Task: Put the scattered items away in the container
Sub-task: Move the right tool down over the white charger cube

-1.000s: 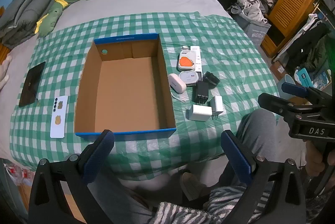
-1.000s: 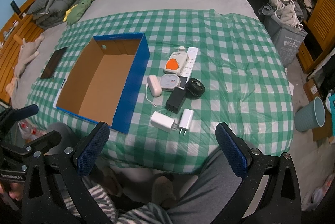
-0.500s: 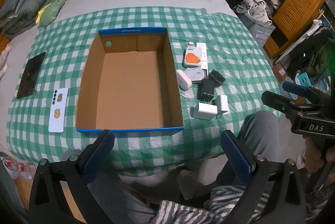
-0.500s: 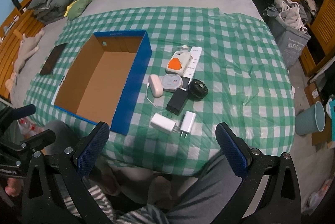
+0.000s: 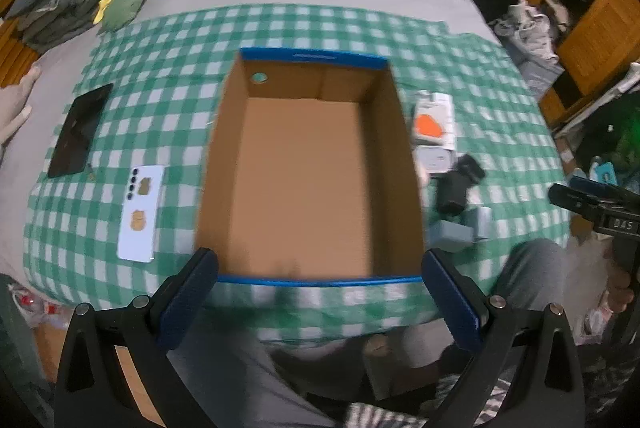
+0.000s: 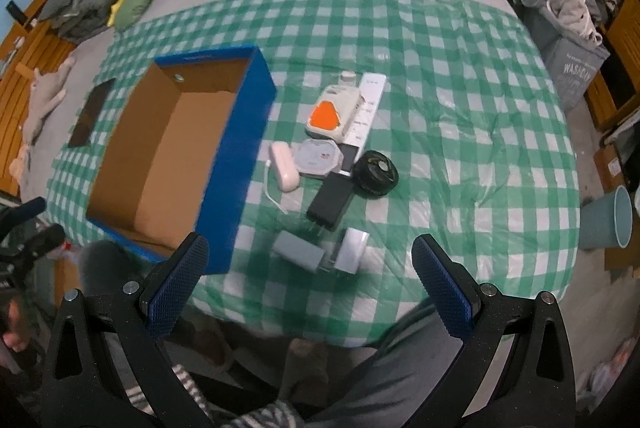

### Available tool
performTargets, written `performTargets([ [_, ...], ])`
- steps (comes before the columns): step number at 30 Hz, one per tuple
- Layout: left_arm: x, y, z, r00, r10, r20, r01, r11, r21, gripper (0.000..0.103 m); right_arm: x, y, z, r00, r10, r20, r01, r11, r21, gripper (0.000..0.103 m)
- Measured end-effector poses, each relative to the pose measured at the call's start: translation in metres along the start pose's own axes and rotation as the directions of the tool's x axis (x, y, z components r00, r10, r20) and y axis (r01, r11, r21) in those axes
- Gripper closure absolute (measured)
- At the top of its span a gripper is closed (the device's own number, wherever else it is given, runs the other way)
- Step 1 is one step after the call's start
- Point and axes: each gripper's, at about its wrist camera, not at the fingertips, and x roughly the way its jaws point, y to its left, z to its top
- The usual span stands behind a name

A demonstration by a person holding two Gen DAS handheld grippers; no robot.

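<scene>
The left wrist view looks straight down into the bare cardboard box point(image 5: 308, 180) on the bed's checkered cloth point(image 5: 168, 76), and shows a white phone point(image 5: 141, 213) and a dark tablet point(image 5: 78, 130) left of it. The right wrist view lays out the clutter right of the box: orange-faced device point(image 6: 330, 114), white remote point(image 6: 366, 112), black adapter point(image 6: 330, 201), white charger point(image 6: 298, 251). Since a second ago both cameras have come nearer the bed. The box's long axis runs near to far. The left claw point(image 5: 320, 302) and right claw point(image 6: 306, 286) gape wide, holding nothing.
</scene>
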Motion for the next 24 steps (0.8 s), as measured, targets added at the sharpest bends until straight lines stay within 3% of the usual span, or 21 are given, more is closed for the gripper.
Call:
performTargets([
  [6, 0.024, 0.028, 0.01, 0.998, 0.046, -0.053, -0.047, 0.999, -0.013, 0.001, 0.032, -0.006, 0.004, 0.999, -0.006, -0.046, 0.007, 1.0, 0.018, 0.002],
  [24, 0.083, 0.079, 0.023, 0.977, 0.054, -0.204, -0.069, 0.995, -0.067, 0.005, 0.101, -0.025, -0.004, 0.986, -0.077, -0.151, 0.08, 0.997, 0.014, 0.002],
])
